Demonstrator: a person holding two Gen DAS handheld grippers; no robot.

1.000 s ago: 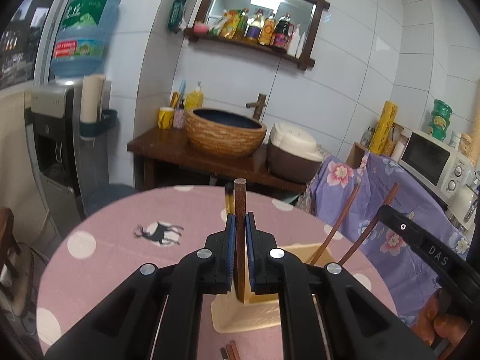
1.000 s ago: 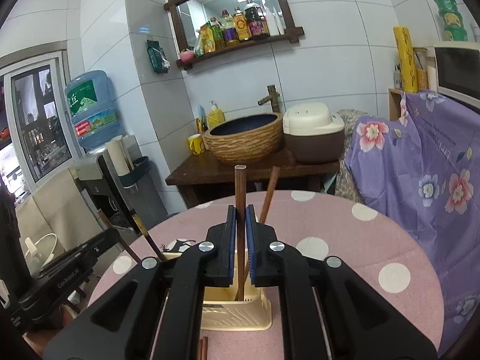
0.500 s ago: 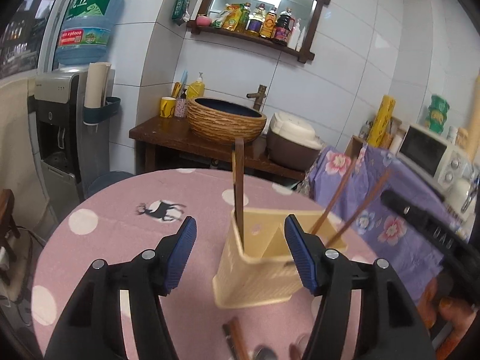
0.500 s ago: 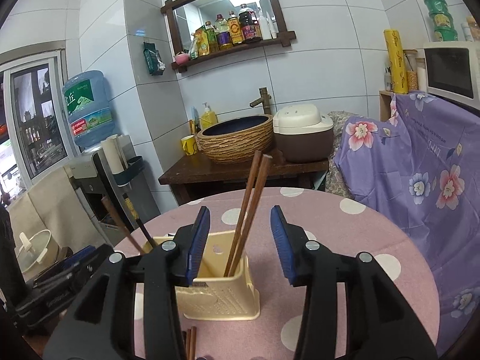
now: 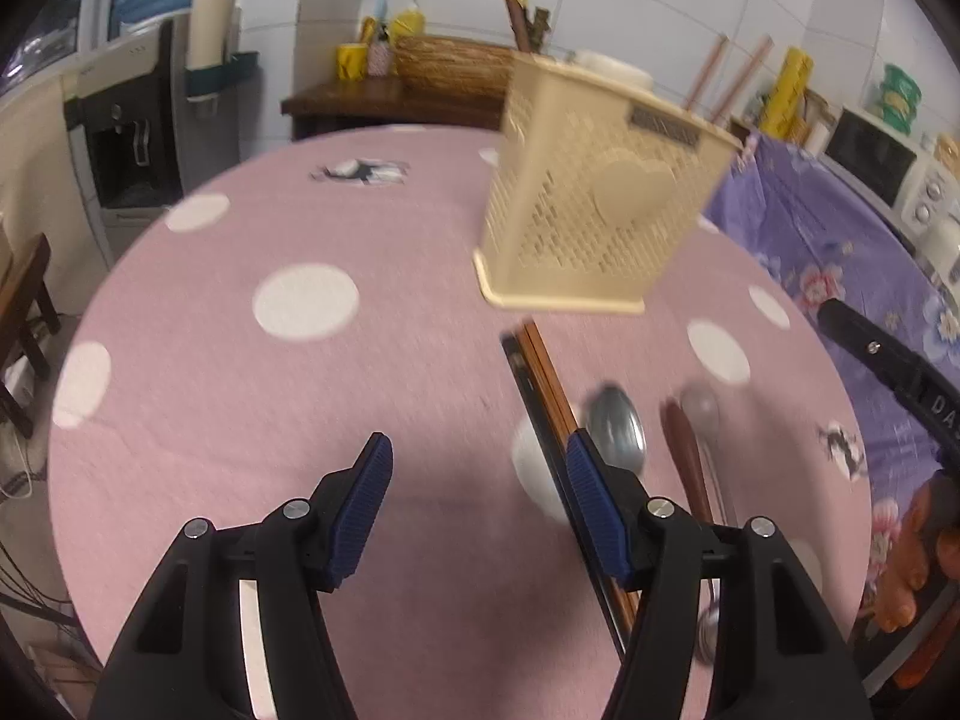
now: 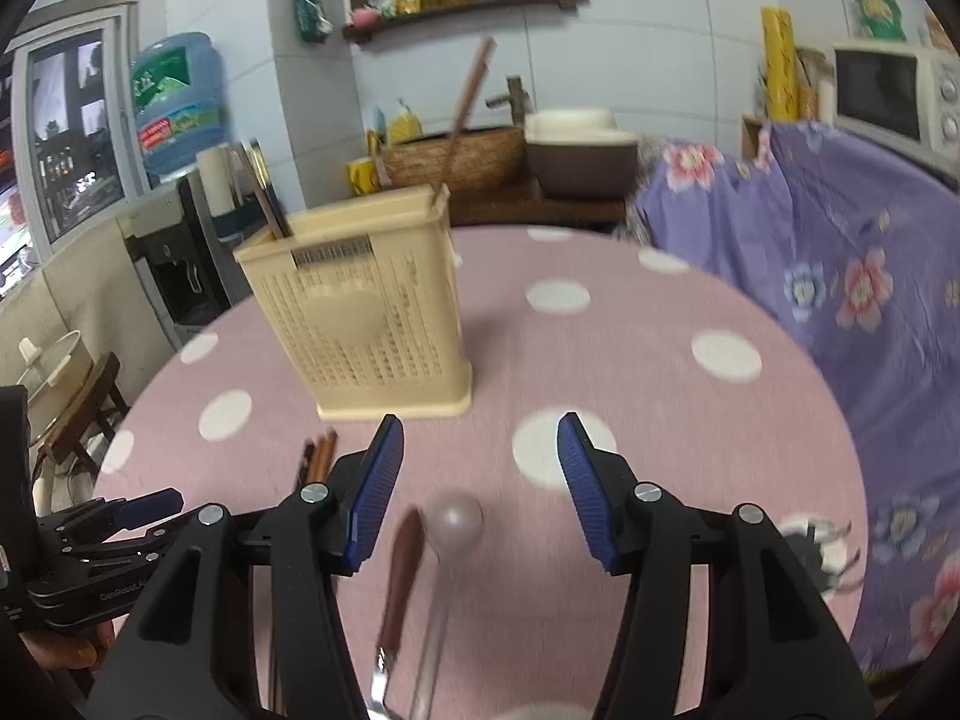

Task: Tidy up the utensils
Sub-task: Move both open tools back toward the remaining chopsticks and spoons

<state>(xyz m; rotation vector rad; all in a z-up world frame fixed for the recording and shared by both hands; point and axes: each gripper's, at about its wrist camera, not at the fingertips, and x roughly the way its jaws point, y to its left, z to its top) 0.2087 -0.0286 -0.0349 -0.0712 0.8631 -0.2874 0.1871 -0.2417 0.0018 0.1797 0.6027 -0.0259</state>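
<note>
A cream slotted utensil basket point(image 5: 600, 204) point(image 6: 366, 312) stands on the pink dotted table and holds several chopsticks point(image 5: 708, 78) point(image 6: 468, 96). In front of it lie a pair of chopsticks point(image 5: 540, 372) point(image 6: 321, 450), two metal spoons point(image 5: 618, 426) point(image 6: 459, 519) and a brown-handled utensil point(image 5: 684, 450) point(image 6: 405, 570). My left gripper point(image 5: 479, 456) is open and empty, low over the table, its right finger over the loose chopsticks. My right gripper point(image 6: 480, 438) is empty with its jaws opening, above the spoon and the brown handle.
The round table point(image 5: 300, 300) has a purple flowered cloth point(image 6: 840, 276) to its right. A water dispenser point(image 5: 138, 120) stands at the left, a wooden stand with a woven basin point(image 6: 456, 156) behind. The other gripper point(image 6: 120, 516) shows at the right wrist view's lower left.
Both grippers let go of the chopsticks they held upright in the basket and opened. Both then dropped low toward the utensils lying in front of the basket.
</note>
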